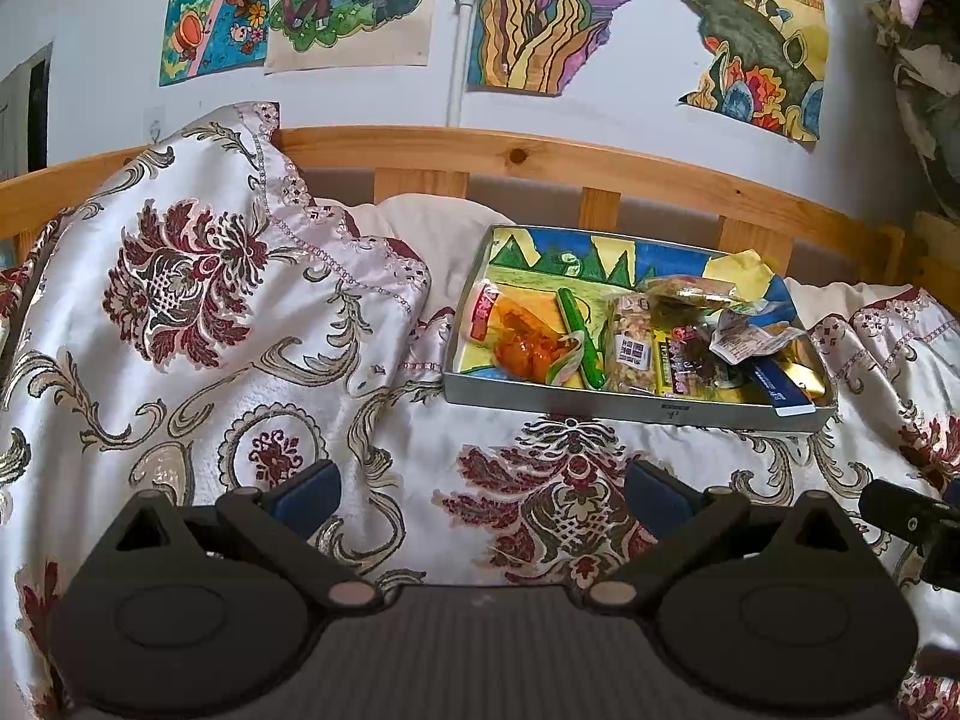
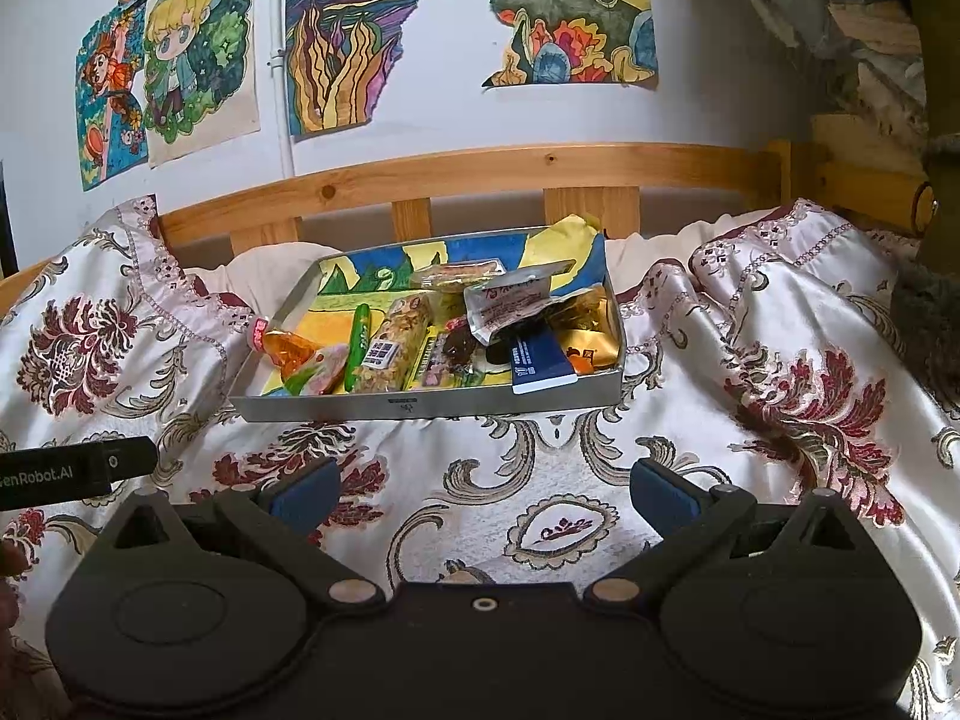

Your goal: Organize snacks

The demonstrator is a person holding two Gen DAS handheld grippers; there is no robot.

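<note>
A shallow metal tray lined with a coloured drawing rests on the patterned bedspread. Several snacks lie in it: an orange packet, a green stick, a clear nut bar with a label, a dark sweet packet, a blue box, a gold pack and a pale crumpled pouch. My left gripper hangs open in front of the tray, to its left. My right gripper is open just before the tray, holding nothing.
The bedspread bunches into a high fold on the left and another fold on the right. A wooden rail runs behind the tray. Drawings hang on the wall. The other gripper's body shows at the frame edges.
</note>
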